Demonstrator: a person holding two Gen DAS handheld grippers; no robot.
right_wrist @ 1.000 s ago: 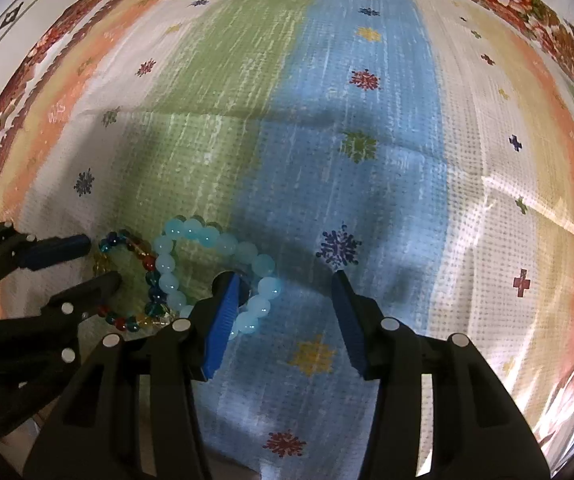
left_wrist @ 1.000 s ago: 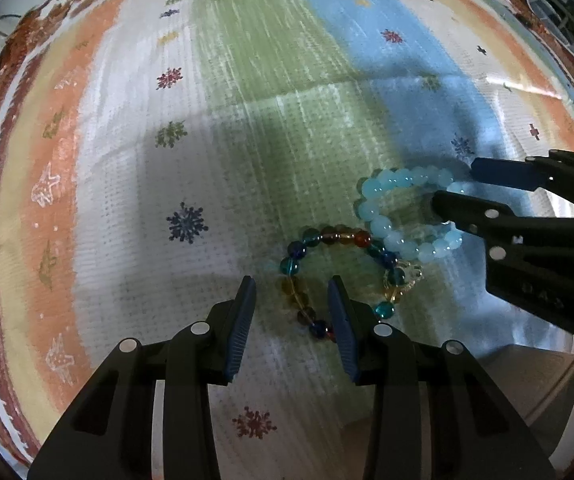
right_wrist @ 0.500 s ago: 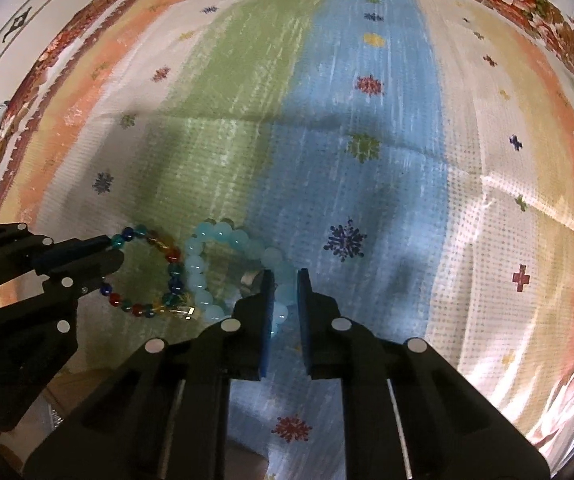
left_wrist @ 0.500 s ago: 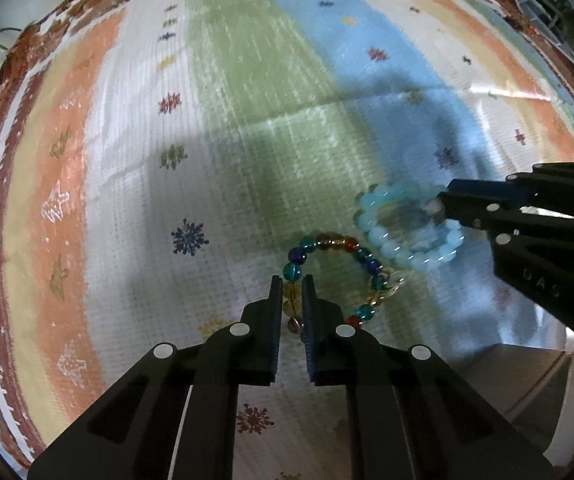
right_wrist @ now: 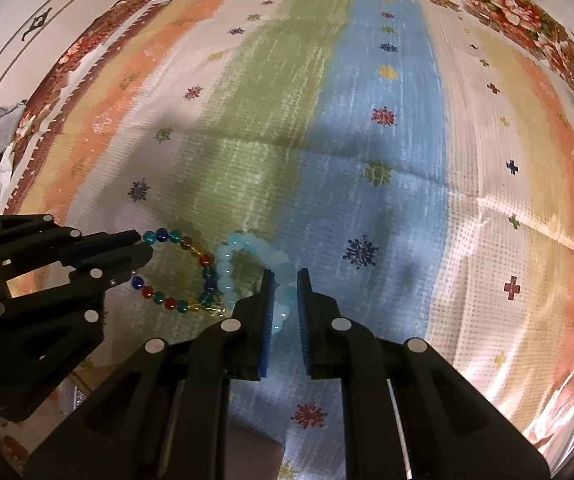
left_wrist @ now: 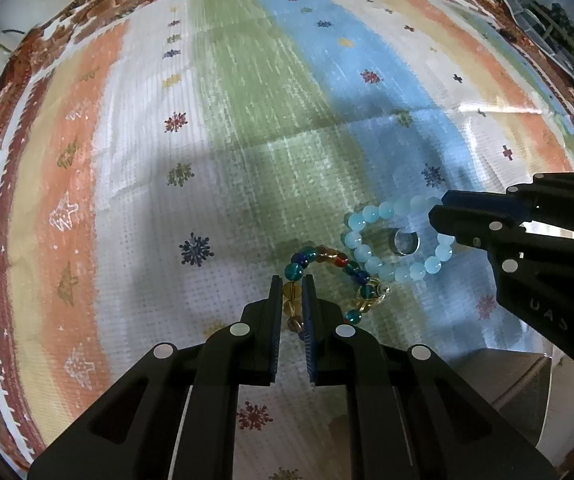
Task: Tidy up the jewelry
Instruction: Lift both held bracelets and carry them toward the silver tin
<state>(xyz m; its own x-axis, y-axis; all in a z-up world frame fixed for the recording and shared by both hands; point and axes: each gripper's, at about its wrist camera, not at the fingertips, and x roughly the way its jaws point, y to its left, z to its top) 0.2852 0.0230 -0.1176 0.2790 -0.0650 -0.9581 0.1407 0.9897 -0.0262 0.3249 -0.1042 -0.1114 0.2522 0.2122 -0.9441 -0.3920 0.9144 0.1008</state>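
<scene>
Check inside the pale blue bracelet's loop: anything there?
Inside the pale blue bracelet sits a small silvery ring on the striped cloth. The right claw covers the loop's far side, so that part is unseen.

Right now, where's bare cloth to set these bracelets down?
Free: the striped cloth beyond both bracelets, up to its floral border, and left of the multicolour bracelet. Crowded: near edge, where the light-blue bracelet, ring and both grippers meet.

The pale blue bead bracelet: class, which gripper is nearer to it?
Right. The right gripper is shut on the pale blue bracelet; the left gripper clamps the multicoloured bracelet beside it.
</scene>
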